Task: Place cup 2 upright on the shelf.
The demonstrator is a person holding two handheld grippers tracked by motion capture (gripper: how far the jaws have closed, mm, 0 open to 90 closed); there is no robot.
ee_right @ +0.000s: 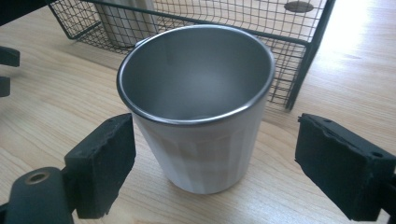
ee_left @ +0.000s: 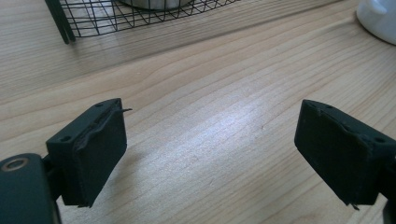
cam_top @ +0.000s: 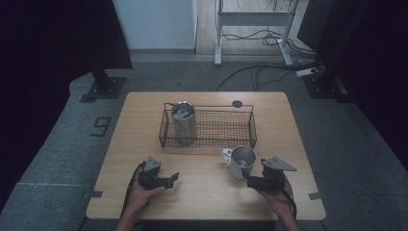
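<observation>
White mug (cam_top: 242, 162) with a steel inside stands upright on the wooden table (cam_top: 202, 192), right of centre, just in front of the wire basket (cam_top: 208, 126) and apart from it. Its handle points left toward the table's middle. In the right gripper view the mug (ee_right: 201, 121) is empty and sits between the 2 black jaws, closer to the left pad; a gap shows on both sides, so the pads do not press it.

Right gripper (cam_top: 251, 181) is held low just in front of the mug by the person's right hand (cam_top: 276, 199). Jaws spread, nothing gripped.

Left gripper (cam_top: 172, 179) is held by the left hand (cam_top: 142, 195) over the front left part of the table, well apart from the mug. In the left gripper view its jaws stand apart over bare wood, nothing between them; the left gripper (ee_left: 210, 140) points across the table, with the basket's corner at top left and the mug's edge at top right.

Inside the basket, at its left end, 1 steel tumbler (cam_top: 184, 121) stands upright. A small dark round disc (cam_top: 237, 103) lies on the table behind the basket.
</observation>
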